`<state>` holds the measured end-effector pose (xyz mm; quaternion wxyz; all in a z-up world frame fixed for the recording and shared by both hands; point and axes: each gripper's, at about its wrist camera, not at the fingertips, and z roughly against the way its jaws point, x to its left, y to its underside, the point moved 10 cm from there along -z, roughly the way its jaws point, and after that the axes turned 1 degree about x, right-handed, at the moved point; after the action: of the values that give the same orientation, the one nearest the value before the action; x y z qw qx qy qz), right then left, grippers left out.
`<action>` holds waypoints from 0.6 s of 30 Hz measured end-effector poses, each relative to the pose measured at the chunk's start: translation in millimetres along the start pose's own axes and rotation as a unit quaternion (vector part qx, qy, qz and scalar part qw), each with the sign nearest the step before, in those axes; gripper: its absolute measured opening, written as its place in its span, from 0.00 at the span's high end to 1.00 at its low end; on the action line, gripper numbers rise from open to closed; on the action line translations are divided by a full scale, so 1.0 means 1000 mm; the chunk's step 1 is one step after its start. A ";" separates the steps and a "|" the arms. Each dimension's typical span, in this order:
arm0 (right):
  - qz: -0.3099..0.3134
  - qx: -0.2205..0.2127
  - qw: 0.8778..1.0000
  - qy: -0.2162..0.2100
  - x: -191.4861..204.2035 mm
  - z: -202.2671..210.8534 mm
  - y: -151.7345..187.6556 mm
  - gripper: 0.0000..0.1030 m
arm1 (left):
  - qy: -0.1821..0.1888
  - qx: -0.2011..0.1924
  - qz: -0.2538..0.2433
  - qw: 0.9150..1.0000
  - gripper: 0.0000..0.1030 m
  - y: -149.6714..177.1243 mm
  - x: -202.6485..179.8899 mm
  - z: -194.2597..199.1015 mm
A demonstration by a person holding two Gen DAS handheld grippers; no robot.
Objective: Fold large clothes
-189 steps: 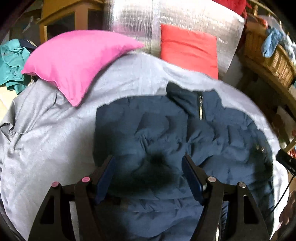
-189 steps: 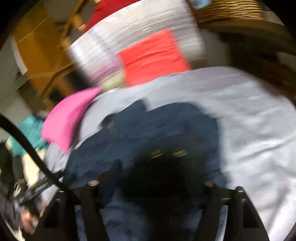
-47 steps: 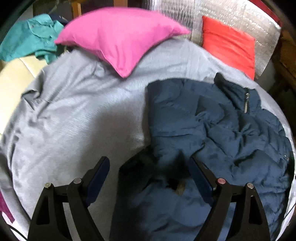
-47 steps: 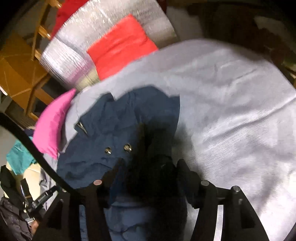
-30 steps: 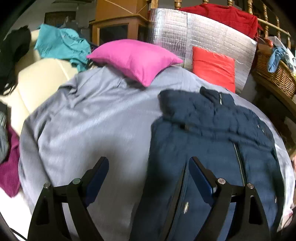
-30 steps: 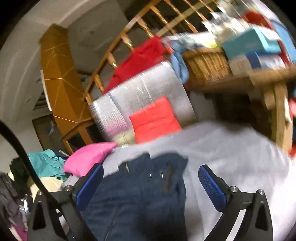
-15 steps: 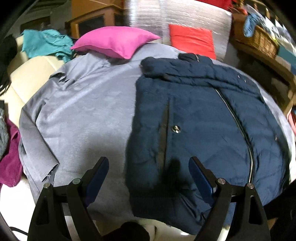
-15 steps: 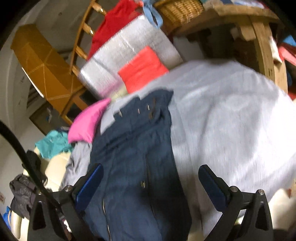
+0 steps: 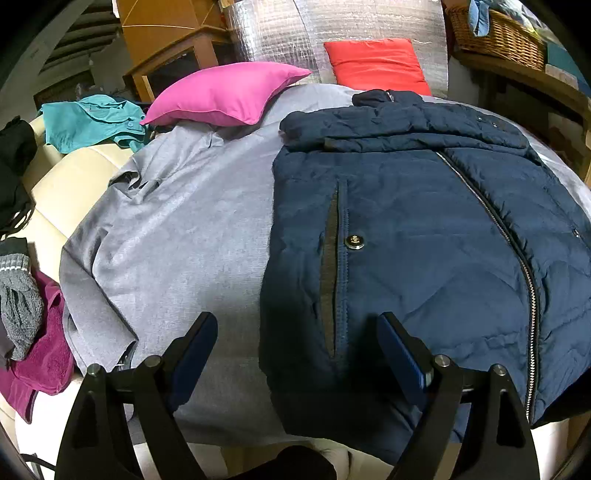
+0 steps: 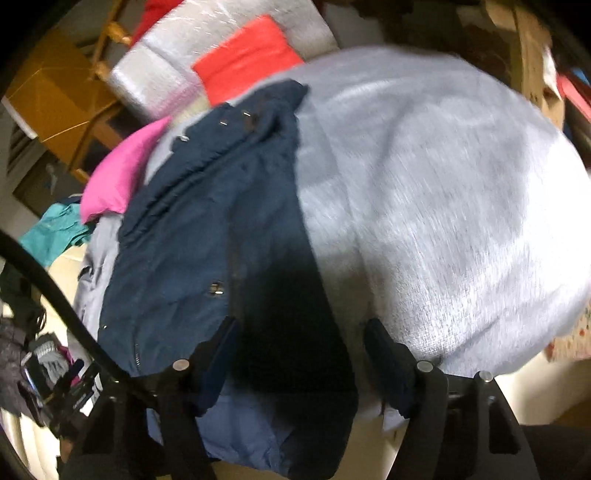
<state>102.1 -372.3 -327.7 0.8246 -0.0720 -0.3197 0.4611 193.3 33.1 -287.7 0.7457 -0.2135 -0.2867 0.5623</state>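
A navy padded jacket (image 9: 413, 236) lies front up on a grey sheet (image 9: 177, 236), zipped, collar at the far end, its sleeves folded across the top. My left gripper (image 9: 295, 332) is open above the jacket's near left hem, holding nothing. In the blurred right wrist view the jacket (image 10: 207, 236) lies left of centre, its hem hanging over the near edge. My right gripper (image 10: 301, 332) is open above the jacket's right hem edge, empty.
A pink pillow (image 9: 229, 92) and a red pillow (image 9: 376, 62) lie at the far end before a silver foil panel (image 9: 332, 26). Teal clothing (image 9: 92, 118) and a magenta cloth (image 9: 37, 362) lie to the left. A wicker basket (image 9: 495, 29) sits on a shelf at right.
Both grippers pulled back toward the near edge and the jacket now lies stretched out full length. The right gripper's jaws stand narrower than half a second ago.
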 end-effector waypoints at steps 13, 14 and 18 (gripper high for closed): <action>0.064 0.032 0.997 -0.024 0.028 -0.010 0.023 0.29 | 0.004 -0.004 0.016 1.000 0.14 -0.001 0.007 0.001; 0.075 0.029 0.997 -0.014 0.029 -0.010 0.023 0.29 | 0.004 -0.004 0.017 1.000 0.14 -0.001 0.008 0.001; 0.046 -0.009 0.999 -0.008 0.016 0.006 0.010 0.29 | 0.002 -0.003 0.015 1.000 0.14 0.001 0.008 0.001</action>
<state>97.2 -354.6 -319.8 0.7992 -0.0905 -0.3271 0.4960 194.0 41.3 -286.2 0.7372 -0.2213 -0.2832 0.5721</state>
